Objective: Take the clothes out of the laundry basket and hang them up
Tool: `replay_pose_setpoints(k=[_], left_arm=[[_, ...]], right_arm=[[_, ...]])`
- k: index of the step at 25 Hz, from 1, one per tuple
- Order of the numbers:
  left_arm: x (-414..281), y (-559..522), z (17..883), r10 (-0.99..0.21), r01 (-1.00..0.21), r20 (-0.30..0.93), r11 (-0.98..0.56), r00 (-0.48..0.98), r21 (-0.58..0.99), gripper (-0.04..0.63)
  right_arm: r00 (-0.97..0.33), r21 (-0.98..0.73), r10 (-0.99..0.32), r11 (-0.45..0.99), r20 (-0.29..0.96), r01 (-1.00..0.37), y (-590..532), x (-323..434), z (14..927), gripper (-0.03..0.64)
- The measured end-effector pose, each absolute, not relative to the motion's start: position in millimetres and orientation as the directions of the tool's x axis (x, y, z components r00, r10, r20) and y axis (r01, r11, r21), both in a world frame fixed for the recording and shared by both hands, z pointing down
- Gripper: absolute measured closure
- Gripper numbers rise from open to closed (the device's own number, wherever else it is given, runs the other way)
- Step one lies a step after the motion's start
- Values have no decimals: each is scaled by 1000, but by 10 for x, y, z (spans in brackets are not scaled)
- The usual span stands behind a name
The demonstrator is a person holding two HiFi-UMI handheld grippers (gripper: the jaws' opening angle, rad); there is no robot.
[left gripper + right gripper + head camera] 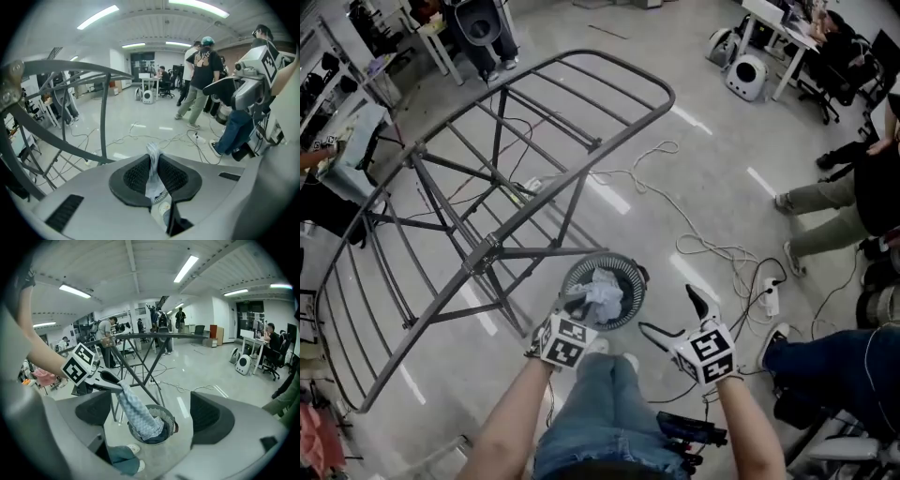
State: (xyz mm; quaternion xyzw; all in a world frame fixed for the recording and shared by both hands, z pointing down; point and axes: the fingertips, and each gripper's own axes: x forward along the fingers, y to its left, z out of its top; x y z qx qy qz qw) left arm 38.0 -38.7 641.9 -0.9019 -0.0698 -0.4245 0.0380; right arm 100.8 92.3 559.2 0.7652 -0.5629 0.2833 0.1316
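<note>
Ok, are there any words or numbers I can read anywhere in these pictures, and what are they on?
No text here can be read.
black T-shirt, print on the back: too blurred to read.
left marker cube and right marker cube: only black-and-white square patterns, no letters or numbers.

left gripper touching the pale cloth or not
Touching. In the left gripper view the left gripper is shut on the pale cloth, fabric pinched between its jaws; the right gripper view shows the cloth hanging from it into the basket.
</note>
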Motion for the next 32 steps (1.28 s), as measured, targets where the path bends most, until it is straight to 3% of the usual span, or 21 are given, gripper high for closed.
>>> replay_pose_setpoints(k=[6, 22, 32], left_arm=[[422, -494, 5717, 117, 177, 739, -984, 664, -3, 546], [838, -582, 3927, 198, 353, 584, -921, 787, -164, 546], [841, -518, 3155, 310, 582, 585, -730, 749, -359, 546]], right_arm=[[220, -59, -804, -301, 552, -952, 862, 1070, 5099, 87], [206, 29, -869, -216, 451, -976, 455, 1313, 4343, 89], [186, -145, -917, -250, 353, -957, 84, 1846, 4183, 129]])
